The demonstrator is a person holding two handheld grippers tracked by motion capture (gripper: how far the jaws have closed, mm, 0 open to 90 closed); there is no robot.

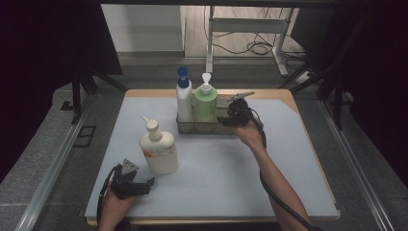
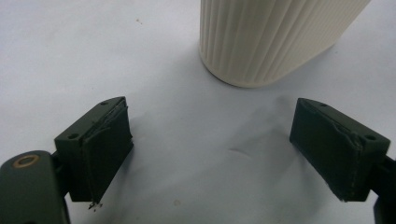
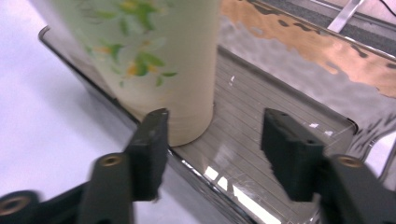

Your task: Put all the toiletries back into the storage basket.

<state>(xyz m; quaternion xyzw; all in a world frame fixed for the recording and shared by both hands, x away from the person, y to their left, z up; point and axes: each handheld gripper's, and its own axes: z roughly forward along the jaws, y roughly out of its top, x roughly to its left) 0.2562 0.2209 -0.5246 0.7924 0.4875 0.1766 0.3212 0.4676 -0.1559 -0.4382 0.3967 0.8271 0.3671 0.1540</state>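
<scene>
Two bottles (image 1: 196, 98) stand in the metal tray (image 1: 185, 127); right gripper (image 3: 212, 135) half-open, holding nothing.

Dim, soft light; slight close-up blur

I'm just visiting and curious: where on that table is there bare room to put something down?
Bare room: the mat right of the cream pump bottle, and the tray's right end beside the green bottle. Crowded: the tray's left end, where the green bottle and the blue-capped bottle stand.

Three bottles (image 1: 159, 151), one metal tray (image 1: 226, 126), two grippers (image 1: 133, 185).
</scene>
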